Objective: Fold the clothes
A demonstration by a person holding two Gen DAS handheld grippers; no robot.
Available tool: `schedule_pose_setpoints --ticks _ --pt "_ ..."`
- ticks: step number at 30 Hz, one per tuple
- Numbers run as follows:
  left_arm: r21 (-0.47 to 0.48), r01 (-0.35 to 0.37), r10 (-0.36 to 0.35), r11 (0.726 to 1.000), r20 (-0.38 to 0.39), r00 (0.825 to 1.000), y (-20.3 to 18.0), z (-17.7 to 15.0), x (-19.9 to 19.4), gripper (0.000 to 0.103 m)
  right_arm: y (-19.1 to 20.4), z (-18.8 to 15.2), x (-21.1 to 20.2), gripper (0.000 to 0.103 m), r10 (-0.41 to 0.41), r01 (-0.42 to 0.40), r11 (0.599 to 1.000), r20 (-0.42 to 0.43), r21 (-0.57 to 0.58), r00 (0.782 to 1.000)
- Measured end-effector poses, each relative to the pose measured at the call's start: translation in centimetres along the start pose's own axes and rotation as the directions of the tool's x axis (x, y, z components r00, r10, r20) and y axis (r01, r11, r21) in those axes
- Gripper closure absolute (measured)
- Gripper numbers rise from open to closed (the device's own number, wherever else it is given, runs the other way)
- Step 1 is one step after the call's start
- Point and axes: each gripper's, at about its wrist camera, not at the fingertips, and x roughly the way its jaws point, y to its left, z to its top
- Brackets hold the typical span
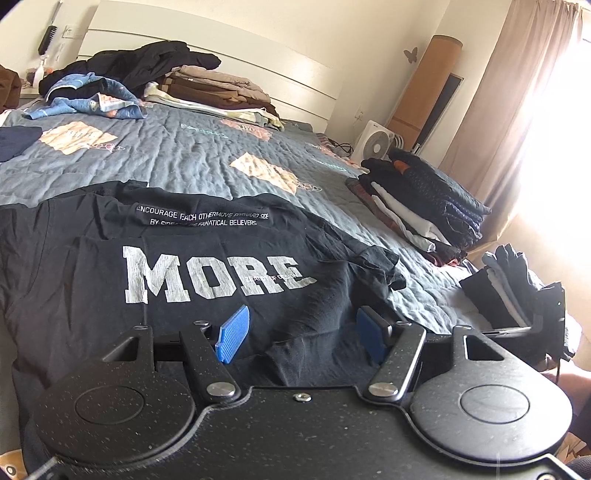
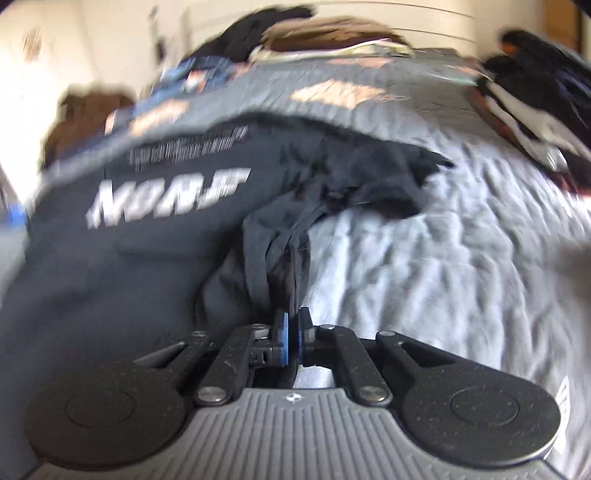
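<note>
The black T-shirt (image 1: 155,258) is pinched in the right gripper (image 2: 291,334), left gripper (image 1: 301,332) wide apart above it; pull the side over slowly and flat.

One black T-shirt (image 1: 184,266) lies spread on one bed (image 1: 192,158), with one sleeve (image 2: 369,177) showing crumpled at its side. Three stacks of folded clothes are in sight: one brown and beige stack (image 1: 221,92) by the headboard, one dark stack (image 1: 424,199) at the bed's far edge, and one smaller stack (image 1: 513,288) nearer. One loose heap of dark and blue garments (image 1: 110,81) sits beside the brown stack. One white fan (image 1: 375,142), one hairbrush (image 1: 48,35), one curtain (image 1: 517,92) and one butterfly sticker (image 1: 410,54) complete the count. Two tongs appear, the left tongs (image 1: 301,332) and the right tongs (image 2: 293,328), each with two blue pads
</note>
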Motion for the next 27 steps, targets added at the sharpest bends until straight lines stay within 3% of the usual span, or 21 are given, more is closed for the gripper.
schedule_pose_setpoints --ticks 3,6,10,13,15,18,22,25,27 --pt "0.004 0.002 -0.002 1.0 -0.005 1.0 -0.1 0.0 0.0 0.039 -3.8 -1.1 -0.3 0.099 0.083 -0.078 0.975 -0.012 0.209 0.997" --pt "0.006 0.007 -0.007 1.0 -0.004 1.0 -0.1 0.0 0.0 0.039 -5.4 -2.8 0.3 0.101 -0.001 0.02 0.977 -0.091 0.212 0.996" --pt "0.005 0.001 -0.001 1.0 -0.007 1.0 0.0 0.0 0.1 0.039 -6.3 -3.4 -1.4 0.098 0.098 -0.079 0.958 -0.055 0.277 0.994" --pt "0.007 0.002 -0.002 1.0 -0.013 1.0 0.0 0.0 0.1 0.039 -4.8 -3.2 -2.9 0.087 0.136 -0.117 0.967 -0.071 0.224 0.988" --pt "0.011 0.003 -0.003 1.0 -0.015 1.0 -0.1 -0.1 0.2 0.039 -3.7 -3.6 -3.6 0.063 0.129 -0.107 0.978 -0.117 0.179 0.985" --pt "0.014 0.006 -0.006 1.0 -0.017 1.0 -0.2 -0.1 0.2 0.039 -3.2 -4.9 -4.1 0.054 0.151 -0.125 0.98 -0.168 0.158 0.974" --pt "0.025 0.014 -0.014 1.0 -0.018 1.0 -0.6 -0.2 0.3 0.039 -2.5 -6.8 -3.5 0.051 0.154 -0.119 0.981 -0.236 0.155 0.959" --pt "0.027 0.018 -0.017 0.999 -0.016 1.0 -0.9 -0.2 0.3 0.039 -1.9 -7.3 -3.9 0.058 0.152 -0.115 0.981 -0.243 0.159 0.958" --pt "0.03 0.022 -0.022 0.999 -0.014 1.0 -1.1 -0.2 0.2 0.039 -1.6 -7.4 -4.5 0.101 0.166 -0.126 0.977 -0.242 0.173 0.956"
